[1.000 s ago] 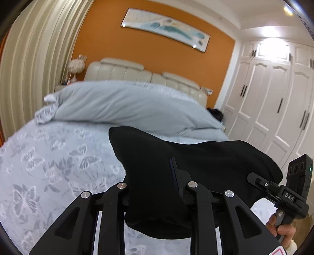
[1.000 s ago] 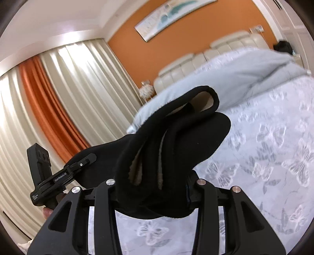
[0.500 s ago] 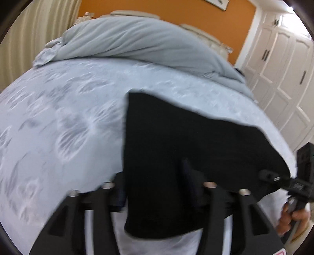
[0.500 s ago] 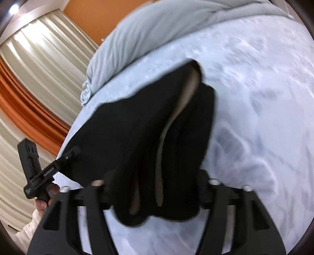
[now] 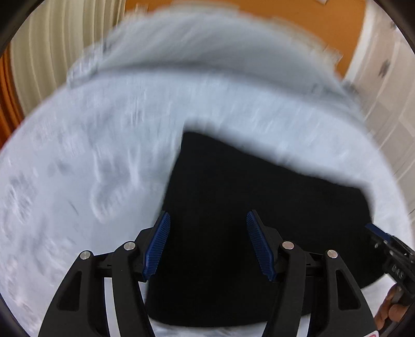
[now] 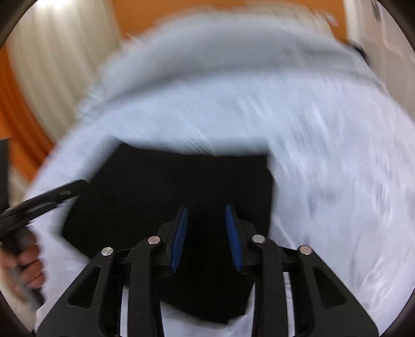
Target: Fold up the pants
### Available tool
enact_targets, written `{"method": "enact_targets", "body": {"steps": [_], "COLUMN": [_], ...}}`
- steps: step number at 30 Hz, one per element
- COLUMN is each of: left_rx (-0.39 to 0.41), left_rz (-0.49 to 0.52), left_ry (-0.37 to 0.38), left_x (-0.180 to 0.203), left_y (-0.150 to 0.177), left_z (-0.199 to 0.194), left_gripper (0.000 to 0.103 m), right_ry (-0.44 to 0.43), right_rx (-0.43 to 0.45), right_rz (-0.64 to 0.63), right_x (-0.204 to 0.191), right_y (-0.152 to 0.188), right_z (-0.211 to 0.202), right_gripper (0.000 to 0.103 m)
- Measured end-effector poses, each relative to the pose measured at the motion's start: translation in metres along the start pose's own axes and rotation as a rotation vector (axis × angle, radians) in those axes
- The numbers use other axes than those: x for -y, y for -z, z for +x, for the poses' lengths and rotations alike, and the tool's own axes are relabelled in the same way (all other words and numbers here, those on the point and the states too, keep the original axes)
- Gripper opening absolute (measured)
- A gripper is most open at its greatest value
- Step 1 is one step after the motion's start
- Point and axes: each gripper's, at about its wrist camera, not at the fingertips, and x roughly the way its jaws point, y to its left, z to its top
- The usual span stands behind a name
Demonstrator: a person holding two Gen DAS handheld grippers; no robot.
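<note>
The black pants [image 5: 246, 207] lie folded flat on the pale butterfly-print bed [image 5: 77, 181]. My left gripper [image 5: 208, 228] is open above their near left part, blue pads apart, holding nothing. My right gripper [image 6: 206, 220] is open above the near right part of the pants [image 6: 181, 186]. The right gripper also shows at the right edge of the left wrist view [image 5: 389, 248], and the left gripper at the left edge of the right wrist view [image 6: 39, 202]. Both views are motion-blurred.
A grey duvet [image 5: 207, 57] is heaped at the head of the bed. Behind it is an orange wall [image 5: 311, 20]. Cream curtains [image 5: 64, 39] hang on the left and white wardrobe doors [image 5: 389, 90] stand on the right.
Both grippers lowered the pants onto the bed and opened, letting them go. The pants now lie flat instead of hanging bunched between the fingers.
</note>
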Motion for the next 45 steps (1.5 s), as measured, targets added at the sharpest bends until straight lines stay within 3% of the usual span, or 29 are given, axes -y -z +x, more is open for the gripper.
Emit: {"method": "enact_targets", "body": {"steps": [1,4,6,9,10,13,14,16,17,18,21,27,31,32,33,34,35,37,39,41,44,45], "left_rx": [0.001,0.083,0.102,0.110,0.110,0.096,0.108,0.122,0.116,0.108,0.103,0.148,0.160,0.161,0.161,0.155,0.139,0.094,0.047,-0.011,-0.077,-0.108], "left_rz": [-0.009,0.027,0.057,0.091,0.086,0.070,0.076,0.092,0.096,0.093,0.079,0.121,0.131,0.120,0.103,0.081,0.057,0.001,-0.067,-0.180,-0.266,-0.284], "left_ry": [0.005,-0.029,-0.037,-0.075,-0.077,-0.068,-0.074,-0.103,-0.108,-0.120,-0.150,-0.169,-0.190,-0.185,-0.171,-0.150,-0.117,-0.045,0.016,0.077,0.141,0.169], "left_x": [-0.004,-0.007,-0.004,0.001,0.000,-0.004,-0.005,-0.006,-0.006,-0.008,-0.012,-0.016,-0.016,-0.017,-0.019,-0.023,-0.027,-0.036,-0.045,-0.057,-0.063,-0.062], "left_y": [0.007,0.015,0.016,0.018,0.020,0.024,0.029,0.037,0.039,0.043,0.055,0.086,0.095,0.094,0.092,0.089,0.085,0.075,0.066,0.052,0.043,0.041], "left_z": [0.009,-0.011,-0.020,-0.026,-0.029,-0.045,-0.056,-0.070,-0.074,-0.077,-0.089,-0.134,-0.149,-0.150,-0.150,-0.148,-0.142,-0.126,-0.108,-0.077,-0.036,-0.020], "left_gripper": [0.063,0.063,0.063,0.063,0.063,0.063,0.063,0.063,0.063,0.063,0.063,0.063,0.063,0.069,0.078,0.084,0.087,0.087,0.087,0.087,0.087,0.085], "right_ry": [-0.016,-0.071,-0.038,0.053,0.044,0.006,-0.014,0.040,0.103,0.096,0.014,0.046,0.029,0.020,-0.001,-0.017,-0.030,-0.038,-0.058,-0.078,-0.129,-0.148], "right_rx": [0.024,0.080,0.091,-0.013,0.016,-0.015,0.021,0.006,-0.049,-0.085,-0.101,0.096,0.084,0.075,0.055,0.041,0.030,0.025,0.005,-0.009,-0.067,-0.077], "right_rz": [0.013,-0.006,-0.059,-0.043,-0.013,0.053,0.059,0.009,-0.024,0.001,0.168,0.072,0.106,0.119,0.146,0.166,0.186,0.202,0.218,0.260,0.328,0.336], "right_x": [0.000,-0.015,-0.024,-0.011,-0.008,-0.015,-0.018,-0.025,-0.023,-0.017,-0.003,-0.033,-0.027,-0.025,-0.018,-0.015,-0.012,-0.006,0.001,0.010,0.025,0.027], "right_y": [-0.001,-0.003,0.004,0.024,0.028,0.026,0.029,0.040,0.050,0.053,0.061,0.065,0.073,0.073,0.074,0.075,0.075,0.074,0.067,0.061,0.057,0.057], "right_z": [-0.011,-0.050,-0.059,-0.025,-0.032,-0.058,-0.073,-0.075,-0.059,-0.047,-0.059,-0.149,-0.149,-0.146,-0.137,-0.131,-0.124,-0.110,-0.092,-0.075,-0.036,-0.027], "right_gripper": [0.027,0.029,0.029,0.029,0.029,0.033,0.033,0.033,0.034,0.040,0.040,0.041,0.040,0.041,0.048,0.057,0.073,0.076,0.086,0.089,0.090,0.080]}}
